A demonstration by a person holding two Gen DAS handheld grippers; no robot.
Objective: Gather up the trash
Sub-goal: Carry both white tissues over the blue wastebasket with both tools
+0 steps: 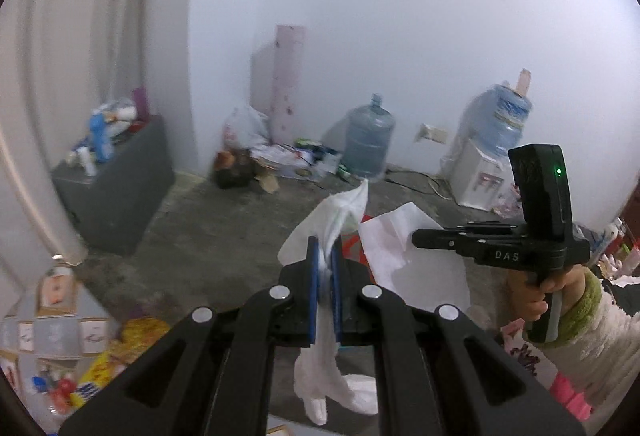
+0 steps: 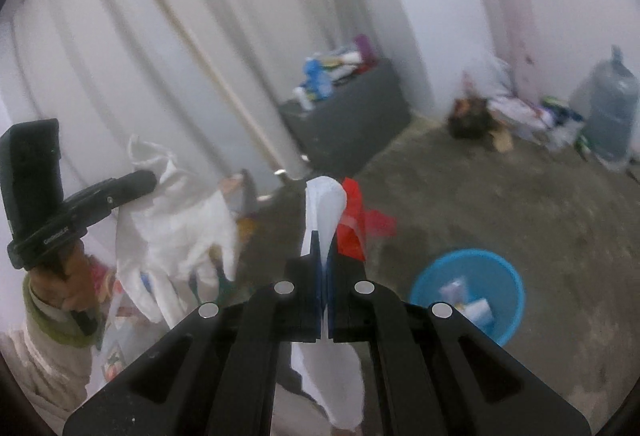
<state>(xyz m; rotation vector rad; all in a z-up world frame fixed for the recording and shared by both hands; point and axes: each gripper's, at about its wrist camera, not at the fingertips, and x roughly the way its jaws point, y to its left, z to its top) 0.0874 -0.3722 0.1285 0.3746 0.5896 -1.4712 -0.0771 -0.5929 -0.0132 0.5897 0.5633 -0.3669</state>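
Both tools clamped on trash; bin lies nearest the right.
Right tool [image 2: 323, 232] grips white-and-red plastic wrapper [image 2: 332, 204]; left tool [image 1: 325, 256] grips crumpled white tissue [image 1: 340, 208]; round blue plastic basin [image 2: 496, 268] at 4 o'clock, on the floor.

At the bottom centre of the frame the left hand-held gripper [image 1: 326, 260] is clamped on a crumpled white tissue [image 1: 340, 210], which sticks up above its blue pads and hangs down below them. To the right, the right hand-held gripper [image 1: 416, 237] points left, gripped by a hand [image 1: 532, 296] in a cream sleeve with a green cuff, and pinches a flat white paper sheet [image 1: 400, 256]. Behind, on the concrete floor [image 1: 192, 236], stand a grey cabinet [image 1: 116, 188] at centre left, a blue water jug [image 1: 368, 144] and a water dispenser [image 1: 484, 164]; the blurred heap [image 1: 288, 160] by the wall looks like litter.
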